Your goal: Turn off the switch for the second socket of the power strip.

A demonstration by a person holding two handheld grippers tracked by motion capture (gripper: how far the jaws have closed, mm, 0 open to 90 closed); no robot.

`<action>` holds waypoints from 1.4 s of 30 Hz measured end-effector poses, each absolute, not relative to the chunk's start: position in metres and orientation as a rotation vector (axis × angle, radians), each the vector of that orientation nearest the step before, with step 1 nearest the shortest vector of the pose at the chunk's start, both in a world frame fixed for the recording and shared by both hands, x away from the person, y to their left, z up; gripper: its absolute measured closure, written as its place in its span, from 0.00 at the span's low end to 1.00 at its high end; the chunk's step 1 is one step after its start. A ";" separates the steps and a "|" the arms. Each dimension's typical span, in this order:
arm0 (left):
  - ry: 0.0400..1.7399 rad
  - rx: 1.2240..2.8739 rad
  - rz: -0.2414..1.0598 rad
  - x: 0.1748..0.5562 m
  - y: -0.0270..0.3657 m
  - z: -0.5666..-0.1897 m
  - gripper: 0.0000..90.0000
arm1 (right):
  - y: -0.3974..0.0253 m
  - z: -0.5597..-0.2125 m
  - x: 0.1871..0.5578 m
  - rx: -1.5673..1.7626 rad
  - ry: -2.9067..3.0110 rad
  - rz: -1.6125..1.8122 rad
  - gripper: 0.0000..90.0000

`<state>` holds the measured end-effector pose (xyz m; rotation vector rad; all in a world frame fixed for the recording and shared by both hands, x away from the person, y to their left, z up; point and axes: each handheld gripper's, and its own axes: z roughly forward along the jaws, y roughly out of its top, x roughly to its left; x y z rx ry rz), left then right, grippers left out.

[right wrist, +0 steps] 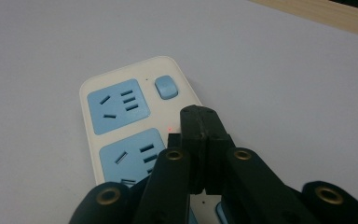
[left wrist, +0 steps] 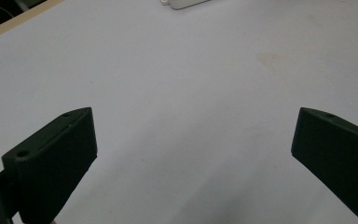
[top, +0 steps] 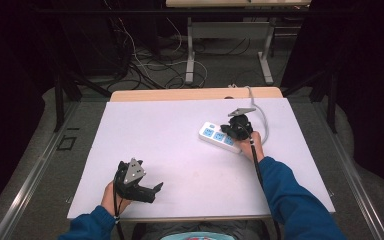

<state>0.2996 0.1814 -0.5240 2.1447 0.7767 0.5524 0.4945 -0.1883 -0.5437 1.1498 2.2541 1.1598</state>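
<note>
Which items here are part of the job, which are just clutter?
In the job: power strip, its switch, right gripper shut over it.
Just about: left gripper open over bare mat, floor cables, far table legs.

No readable text; power strip (right wrist: 135, 126) seemingly unmarked, view soft.

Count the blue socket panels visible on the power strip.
3 on the power strip, in a row: far-end socket panel, middle one, near one beside the right hand-held gripper; more may be hidden.
</note>
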 end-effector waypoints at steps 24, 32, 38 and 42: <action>0.768 2.155 0.549 0.300 0.180 -0.524 0.00 | -0.188 -0.540 0.494 1.123 2.238 1.141 1.00; 0.768 2.155 0.548 0.300 0.180 -0.524 0.00 | -0.189 -0.539 0.494 1.119 2.233 1.133 1.00; 0.765 2.160 0.550 0.300 0.180 -0.524 0.00 | -0.191 -0.531 0.491 1.121 2.211 1.171 1.00; 0.769 2.157 0.550 0.300 0.180 -0.524 0.00 | -0.190 -0.528 0.490 1.109 2.217 1.174 0.98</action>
